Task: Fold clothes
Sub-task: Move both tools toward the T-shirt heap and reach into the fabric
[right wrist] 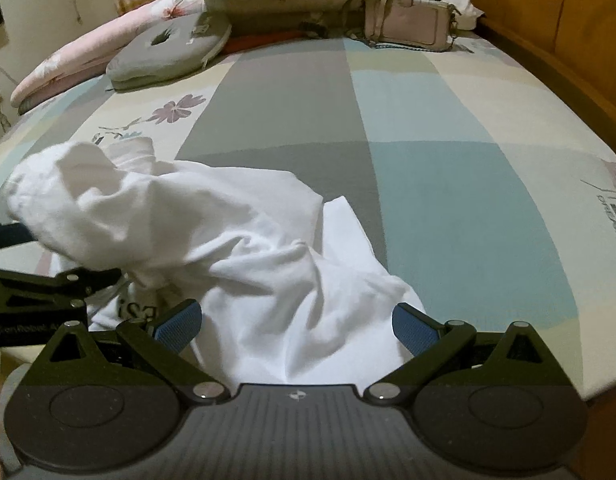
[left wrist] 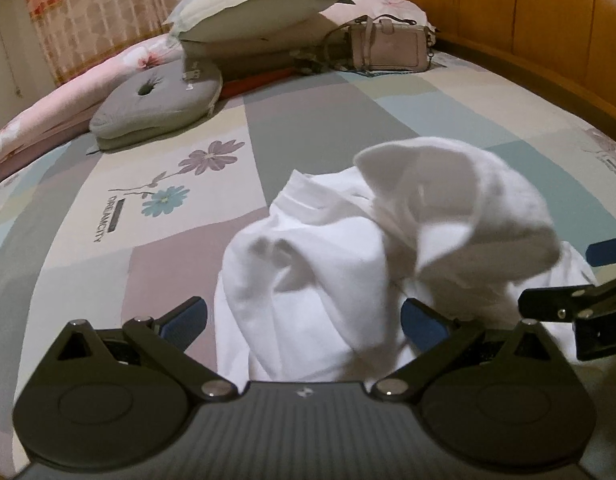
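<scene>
Our left tongs [left wrist: 303, 320] and right tongs [right wrist: 297, 320] both stood wide open, gripping nothing, straddling the rumpled white shirt [right wrist: 243, 232] on the bed [right wrist: 448, 168], seemingly ready for folding.

One white garment [left wrist: 328, 264] lies crumpled near the bed's [right wrist: 448, 184] front edge. Two grippers are in view: the left gripper [left wrist: 303, 320] and the right gripper [right wrist: 297, 324], each with two blue-padded fingers. Along the bed's far edge sit one large pale pillow [left wrist: 251, 8], one grey cushion [left wrist: 159, 100] with a hole in it, one pink floral quilt [left wrist: 55, 100], and one pale pink handbag [left wrist: 388, 46].
</scene>
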`<state>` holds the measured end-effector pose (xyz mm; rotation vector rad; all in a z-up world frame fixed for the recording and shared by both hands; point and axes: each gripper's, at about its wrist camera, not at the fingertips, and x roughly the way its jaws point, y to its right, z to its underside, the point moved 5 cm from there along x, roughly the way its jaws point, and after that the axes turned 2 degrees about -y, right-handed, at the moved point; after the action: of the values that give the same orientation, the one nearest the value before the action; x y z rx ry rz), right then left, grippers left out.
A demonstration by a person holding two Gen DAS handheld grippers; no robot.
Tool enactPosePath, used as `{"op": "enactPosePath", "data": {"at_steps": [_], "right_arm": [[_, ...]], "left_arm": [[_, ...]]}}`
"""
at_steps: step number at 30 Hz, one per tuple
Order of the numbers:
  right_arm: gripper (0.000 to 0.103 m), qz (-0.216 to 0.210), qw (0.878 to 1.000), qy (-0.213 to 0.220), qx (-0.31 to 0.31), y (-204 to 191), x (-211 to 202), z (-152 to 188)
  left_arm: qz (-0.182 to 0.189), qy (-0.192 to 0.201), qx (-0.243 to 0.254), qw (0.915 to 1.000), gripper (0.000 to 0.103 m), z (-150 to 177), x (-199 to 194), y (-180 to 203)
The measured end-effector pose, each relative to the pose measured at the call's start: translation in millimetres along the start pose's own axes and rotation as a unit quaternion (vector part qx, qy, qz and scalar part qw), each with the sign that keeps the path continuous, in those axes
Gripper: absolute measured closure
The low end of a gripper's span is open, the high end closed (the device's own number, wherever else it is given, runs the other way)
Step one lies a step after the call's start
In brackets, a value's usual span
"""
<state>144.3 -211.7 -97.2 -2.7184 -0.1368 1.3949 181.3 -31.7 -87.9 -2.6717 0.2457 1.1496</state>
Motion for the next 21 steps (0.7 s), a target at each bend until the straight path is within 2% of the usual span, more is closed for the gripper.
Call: {"op": "enactPosePath", "data": {"at_steps": [7,12,15,18,21], "right_arm": [[0.0,-0.003,0.999,-0.023,-0.034,-4.3,28.3,4.0],[0.0,-0.008,0.998,-0.02,-0.066,-6.7,34.3,11.4],[0.0,-0.004,0.993,-0.028,-0.117,-8.7,40.5,19.9],[0.0,-0.013,0.992,-0.038,-0.123,-4.7,35.6,21.5],[0.0,-0.042,0.993,-0.026,-0.11,-1.4,16.9,14.3]], "left_arm": [[0.056,-0.014,-0.028,0.9979,0.0,2.0,17.1,-14.6],[0.062,-0.016,-0.007,0.998,0.0,2.3,18.4,-14.4],[0.056,-0.013,0.012,0.9983,0.001,2.4,13.6,-14.8],[0.054,-0.013,0.024,0.9982,0.001,6.1,4.6,-19.8],[0.058,-0.011,0.034,0.9977,0.001,8.5,-5.1,-24.7]]}}
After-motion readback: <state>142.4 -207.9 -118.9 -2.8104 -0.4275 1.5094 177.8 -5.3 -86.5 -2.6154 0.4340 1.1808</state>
